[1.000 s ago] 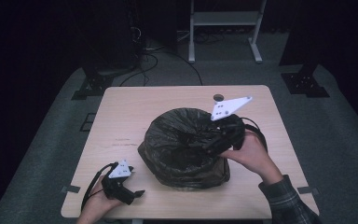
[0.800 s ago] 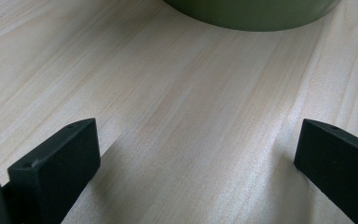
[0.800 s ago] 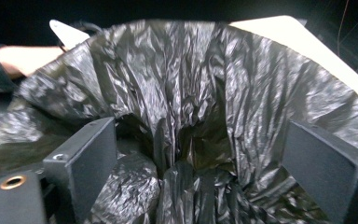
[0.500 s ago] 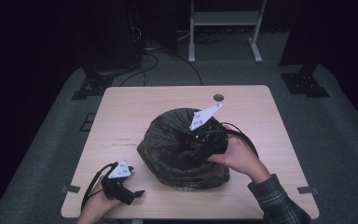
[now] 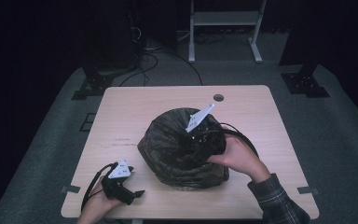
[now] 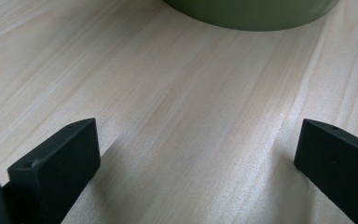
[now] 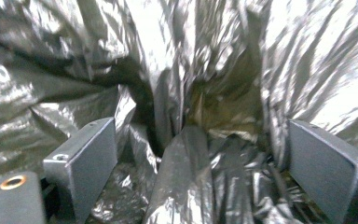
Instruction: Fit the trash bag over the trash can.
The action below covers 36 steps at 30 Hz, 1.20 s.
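Glossy, crinkled plastic bag point(image 5: 177, 149) (thin film); smooth matt pale wood table point(image 5: 135, 112).

One camera overhead, one riding on each of my grippers

The high view looks forward and down over the whole table point(image 5: 135, 112) from my side; my left gripper point(image 6: 196, 172) camera skims low and close over the wood toward the bin's green base point(image 6: 247, 14); my right gripper point(image 7: 200, 172) camera sits nose-deep in the bag point(image 7: 182, 70), which the high view shares

grippers: 2 point(image 5: 137, 192) point(image 5: 186, 147) | bin bag point(image 5: 168, 140): 1 | table point(image 5: 130, 112): 1
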Motion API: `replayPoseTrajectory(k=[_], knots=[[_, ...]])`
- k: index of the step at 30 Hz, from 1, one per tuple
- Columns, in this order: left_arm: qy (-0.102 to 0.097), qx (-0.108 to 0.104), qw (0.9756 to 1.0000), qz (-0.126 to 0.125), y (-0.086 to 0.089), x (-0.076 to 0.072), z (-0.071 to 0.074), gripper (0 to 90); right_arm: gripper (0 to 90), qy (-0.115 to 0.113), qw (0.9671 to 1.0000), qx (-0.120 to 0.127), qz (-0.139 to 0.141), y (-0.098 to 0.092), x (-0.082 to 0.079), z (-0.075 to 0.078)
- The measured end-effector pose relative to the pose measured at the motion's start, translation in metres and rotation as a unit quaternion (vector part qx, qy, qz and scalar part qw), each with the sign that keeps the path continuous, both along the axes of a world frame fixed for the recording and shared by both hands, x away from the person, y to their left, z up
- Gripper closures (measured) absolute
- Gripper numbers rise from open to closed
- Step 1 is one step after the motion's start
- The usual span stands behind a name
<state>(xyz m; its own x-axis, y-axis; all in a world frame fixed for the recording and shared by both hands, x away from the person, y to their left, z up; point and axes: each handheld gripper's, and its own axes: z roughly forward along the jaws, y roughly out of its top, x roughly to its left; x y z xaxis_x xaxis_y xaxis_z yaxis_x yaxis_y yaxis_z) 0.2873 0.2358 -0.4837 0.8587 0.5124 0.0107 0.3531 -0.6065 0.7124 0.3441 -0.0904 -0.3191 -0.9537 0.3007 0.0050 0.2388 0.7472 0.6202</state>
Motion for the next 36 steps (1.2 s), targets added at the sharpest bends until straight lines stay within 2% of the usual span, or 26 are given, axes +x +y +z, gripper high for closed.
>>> replayPoseTrajectory(k=[5, 7, 11, 16, 19, 25, 27, 32, 36], knots=[[0.000, 0.000, 1.0000, 0.000, 0.000, 0.000, 0.000, 0.0, 10.0, -0.022, 0.9991, 0.033, -0.012, -0.007, -0.001, 0.021], [0.000, 0.000, 1.0000, 0.000, 0.000, 0.000, 0.000, 0.0, 10.0, -0.027, 0.9981, 0.054, -0.010, -0.007, -0.001, 0.031], [0.000, 0.000, 1.0000, 0.000, 0.000, 0.000, 0.000, 0.0, 10.0, -0.019, 0.9964, 0.082, 0.001, 0.005, 0.004, 0.042], [0.000, 0.000, 1.0000, 0.000, 0.000, 0.000, 0.000, 0.0, 10.0, -0.011, 0.9943, 0.106, 0.000, 0.025, 0.015, 0.047], [0.000, 0.000, 1.0000, 0.000, 0.000, 0.000, 0.000, 0.0, 10.0, -0.012, 0.9956, 0.093, -0.004, 0.040, 0.022, 0.042], [0.000, 0.000, 1.0000, 0.000, 0.000, 0.000, 0.000, 0.0, 10.2, -0.018, 0.9993, 0.034, -0.008, 0.064, 0.030, 0.023], [0.000, 0.000, 1.0000, 0.000, 0.000, 0.000, 0.000, 0.0, 10.1, -0.010, 0.9998, 0.016, -0.007, 0.069, 0.031, 0.019], [0.000, 0.000, 1.0000, 0.000, 0.000, 0.000, 0.000, 0.0, 10.1, 0.017, 0.9998, 0.005, -0.005, 0.080, 0.035, 0.012], [0.000, 0.000, 1.0000, 0.000, 0.000, 0.000, 0.000, 0.0, 10.1, 0.028, 0.9993, -0.024, -0.002, 0.089, 0.036, 0.006]])
